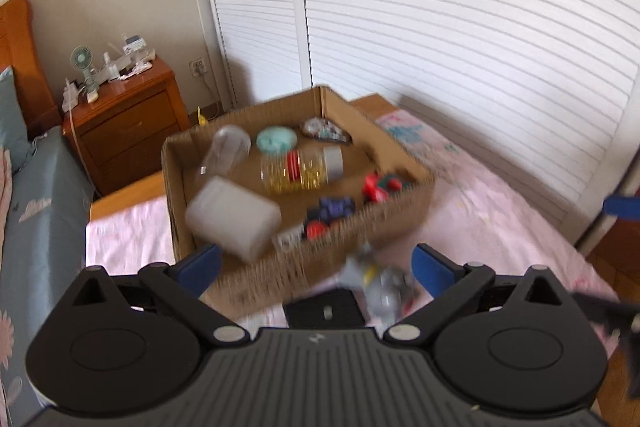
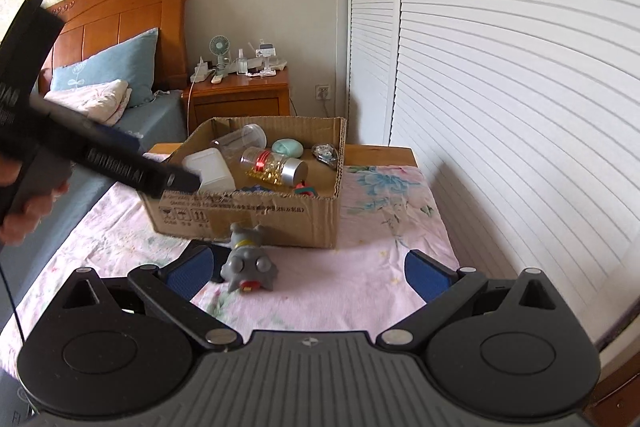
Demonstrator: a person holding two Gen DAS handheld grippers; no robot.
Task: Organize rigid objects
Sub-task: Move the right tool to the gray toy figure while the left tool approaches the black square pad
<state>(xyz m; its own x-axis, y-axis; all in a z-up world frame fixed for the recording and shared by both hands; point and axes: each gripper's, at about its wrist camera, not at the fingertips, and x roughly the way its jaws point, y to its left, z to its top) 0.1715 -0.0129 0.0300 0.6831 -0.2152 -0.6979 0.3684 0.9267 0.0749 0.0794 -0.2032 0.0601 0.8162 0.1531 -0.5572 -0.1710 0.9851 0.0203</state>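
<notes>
An open cardboard box (image 1: 400,211) (image 2: 256,215) stands on the pink sheet. In it lie a white plastic container (image 1: 232,217) (image 2: 210,167), a clear jar (image 1: 228,151), a gold-filled jar with a silver lid (image 1: 300,167) (image 2: 276,167), a teal round piece (image 1: 276,141) and small toys (image 1: 328,215). My left gripper (image 1: 316,265) is open before the box's near wall, nothing between its fingers; the blurred white container is just beyond its left finger. A grey toy figure (image 2: 248,259) (image 1: 372,283) lies in front of the box, between the open fingers of my right gripper (image 2: 310,269), untouched.
A wooden nightstand (image 2: 240,95) with a small fan and chargers stands behind the box. White louvred wardrobe doors (image 2: 500,87) run along the right. A bed with pillows (image 2: 108,75) lies to the left. A hand (image 2: 24,203) holds the left gripper's black body (image 2: 116,159).
</notes>
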